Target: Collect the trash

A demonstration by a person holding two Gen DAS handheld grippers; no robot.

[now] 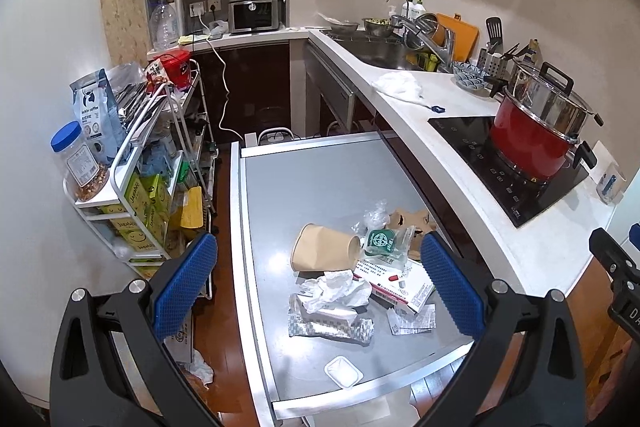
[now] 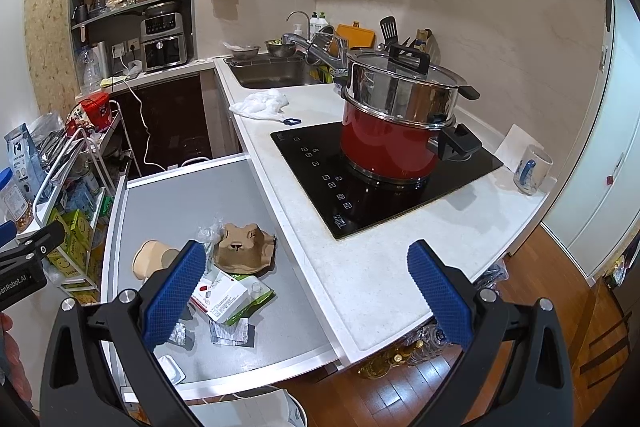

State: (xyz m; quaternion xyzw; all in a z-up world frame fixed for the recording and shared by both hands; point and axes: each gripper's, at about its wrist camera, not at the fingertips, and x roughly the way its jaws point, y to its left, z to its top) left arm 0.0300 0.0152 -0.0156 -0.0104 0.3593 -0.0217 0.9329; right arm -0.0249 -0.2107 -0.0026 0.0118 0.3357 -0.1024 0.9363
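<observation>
Both my claws hang spread wide with nothing between the blue pads: my left gripper [image 1: 318, 291] hovers over the litter on the grey pull-out table [image 1: 304, 179], and my right gripper [image 2: 306, 291] sits further toward the white counter [image 2: 360, 267], its left pad over the table's edge and its right pad over the counter. I take the tipped paper cup [image 1: 324, 249] as my landmark; it lies on its side near the middle of the table. Just in front of it, nearer to me, is a crumpled white tissue [image 1: 338, 291], resting on a silvery foil wrapper [image 1: 330, 325]. Beside the cup's open mouth lies a green-printed clear packet [image 1: 382, 241], and beyond that a moulded brown pulp tray [image 2: 244, 247]. A flat white medicine box [image 2: 220, 293] sits on the counter side of the cup, with small paper receipts [image 1: 412, 321] near it, and a small white plastic lid [image 1: 343, 371] lies alone, well toward me from the cup. All of this I judge light. The cup is thin and will crush, so I would close gently across its rim or wall. The tissue is soft and bunches; a pinch on its raised fold should lift it. The foil and clear packet look slippery, best taken by a crimped end. The flat receipts will be hardest to get under.
</observation>
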